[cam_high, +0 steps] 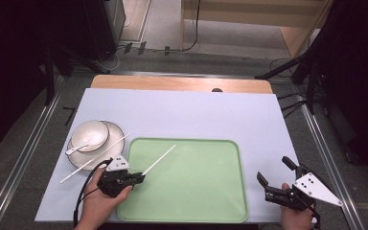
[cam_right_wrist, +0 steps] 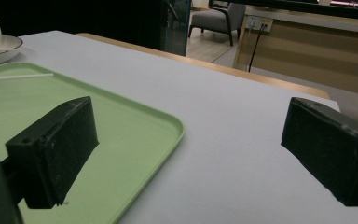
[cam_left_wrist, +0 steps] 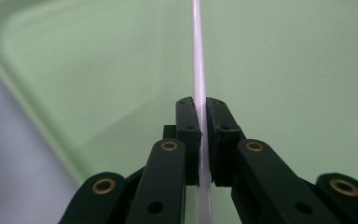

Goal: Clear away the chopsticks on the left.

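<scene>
The left gripper (cam_high: 139, 178) is clamped on a white chopstick (cam_high: 159, 159) that slants out over the green tray (cam_high: 220, 191). A second chopstick (cam_high: 96, 158) seems to lean on the plate (cam_high: 117, 132). The right gripper (cam_high: 275, 175) gapes empty off the tray's right edge.

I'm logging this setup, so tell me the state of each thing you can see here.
Left hand-held gripper: shut on a white chopstick.
White chopstick: held over the green tray.
Second chopstick: lying beside the plate.
Right hand-held gripper: open, empty.
Green tray: flat, nothing resting on it.
Bowl: upright on the plate.
</scene>
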Tool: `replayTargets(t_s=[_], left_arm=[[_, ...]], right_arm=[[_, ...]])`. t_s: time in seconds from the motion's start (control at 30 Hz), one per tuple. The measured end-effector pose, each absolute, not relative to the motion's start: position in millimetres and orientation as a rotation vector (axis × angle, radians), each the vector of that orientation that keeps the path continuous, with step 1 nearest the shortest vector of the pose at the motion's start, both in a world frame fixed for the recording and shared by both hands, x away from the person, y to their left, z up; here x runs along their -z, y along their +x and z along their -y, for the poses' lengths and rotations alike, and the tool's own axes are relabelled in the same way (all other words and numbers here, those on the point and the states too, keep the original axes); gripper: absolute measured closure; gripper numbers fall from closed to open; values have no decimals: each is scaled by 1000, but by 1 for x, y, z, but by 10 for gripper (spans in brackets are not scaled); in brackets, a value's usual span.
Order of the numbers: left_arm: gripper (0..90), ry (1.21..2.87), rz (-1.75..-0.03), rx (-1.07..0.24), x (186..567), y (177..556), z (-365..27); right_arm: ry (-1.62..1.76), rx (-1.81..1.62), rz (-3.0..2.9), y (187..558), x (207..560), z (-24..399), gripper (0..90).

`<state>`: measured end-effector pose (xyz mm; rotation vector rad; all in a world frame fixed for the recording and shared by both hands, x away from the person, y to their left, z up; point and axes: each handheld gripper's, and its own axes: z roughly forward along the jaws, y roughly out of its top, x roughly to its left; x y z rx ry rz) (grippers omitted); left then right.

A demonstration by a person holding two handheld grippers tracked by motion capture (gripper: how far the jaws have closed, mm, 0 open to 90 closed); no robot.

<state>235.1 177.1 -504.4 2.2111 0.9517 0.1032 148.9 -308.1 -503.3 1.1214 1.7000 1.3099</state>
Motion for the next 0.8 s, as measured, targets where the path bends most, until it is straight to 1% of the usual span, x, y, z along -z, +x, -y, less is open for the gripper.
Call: replayTargets(t_s=[0.13, 0.5, 0.63, 0.7, 0.8], left_arm=[[855, 2235, -979, -117, 511, 237, -167], [841, 2248, -967, -159, 516, 234, -166], [790, 2248, -943, -144, 516, 234, -166], [736, 2248, -942, -165, 514, 235, -168], [738, 2215, -936, -171, 510, 236, -169]], right_arm=[[1118, -1307, -1703, 149, 503, 308, 40], [1116, -1308, -1703, 149, 503, 308, 40], [1113, -1306, -1704, 148, 503, 307, 40], [1113, -1311, -1703, 148, 503, 307, 40], [1115, -1311, -1700, 148, 502, 308, 40]])
